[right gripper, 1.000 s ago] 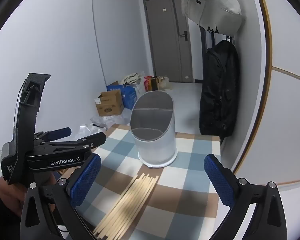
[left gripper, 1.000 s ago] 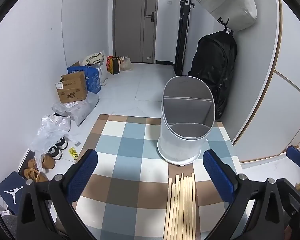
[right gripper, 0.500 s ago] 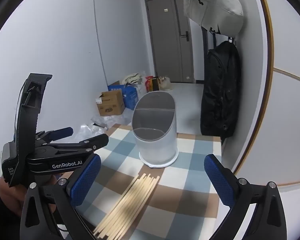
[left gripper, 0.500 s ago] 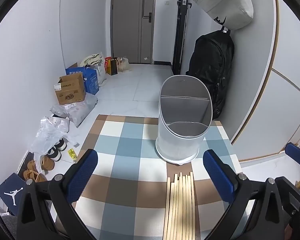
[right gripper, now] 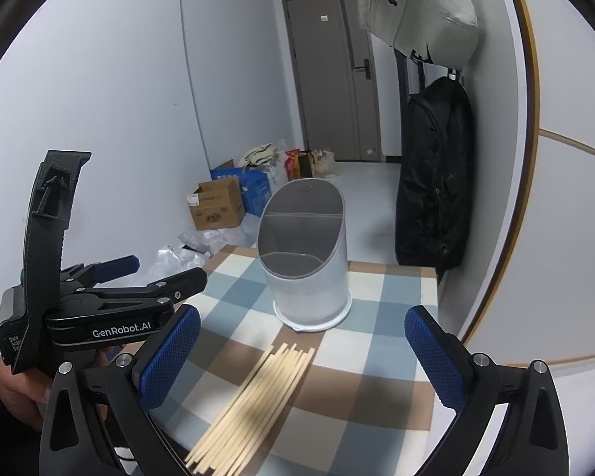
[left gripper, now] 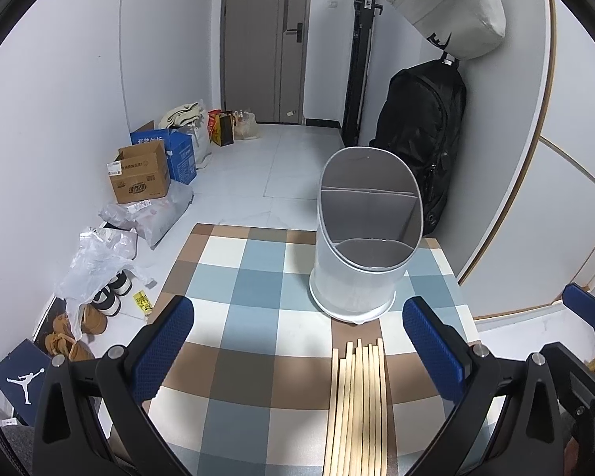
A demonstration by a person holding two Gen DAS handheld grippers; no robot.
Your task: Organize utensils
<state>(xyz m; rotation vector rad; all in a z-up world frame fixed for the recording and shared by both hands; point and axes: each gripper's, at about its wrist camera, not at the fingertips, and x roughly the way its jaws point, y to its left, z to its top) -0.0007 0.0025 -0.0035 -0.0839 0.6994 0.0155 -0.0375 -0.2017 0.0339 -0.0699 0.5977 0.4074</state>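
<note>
1. Surroundings: black backpack point(left gripper: 420, 139) hangs by the wall just behind the table's far right corner, w/ a pale grey bag point(left gripper: 448, 4) hung above it. On the floor left of the table: cardboard box point(left gripper: 139, 176), blue box point(left gripper: 180, 154), plastic bags point(left gripper: 99, 254), shoes point(left gripper: 109, 297). Grey door point(left gripper: 265, 39) at the far end of the room.
2. Nothing lies between either gripper and the chopsticks; cloth is bare on the left half.
3. Table point(left gripper: 234, 317) wears a checked cloth, blue/brown/cream squares, flat and matte.
4. Holder point(left gripper: 363, 238): white oval tub w/ a slanted top and grey rim, grey inside, a divider splitting it into front and back compartments; both look empty. Stands upright near the table's far edge, right of centre.
5. Chopsticks point(left gripper: 359, 400): pale wood, thin, straight, a bundle lying flat side by side, tips just short of the holder's base, running back toward the near edge.
6. Left gripper point(left gripper: 297, 349): fingers wide apart, holding nothing, above the near edge; blue textured pads point(left gripper: 162, 349). A hand grips its handle in the right wrist view.
7. Right gripper point(right gripper: 297, 357): also spread wide, empty, chopsticks lying between and below its fingers.
</note>
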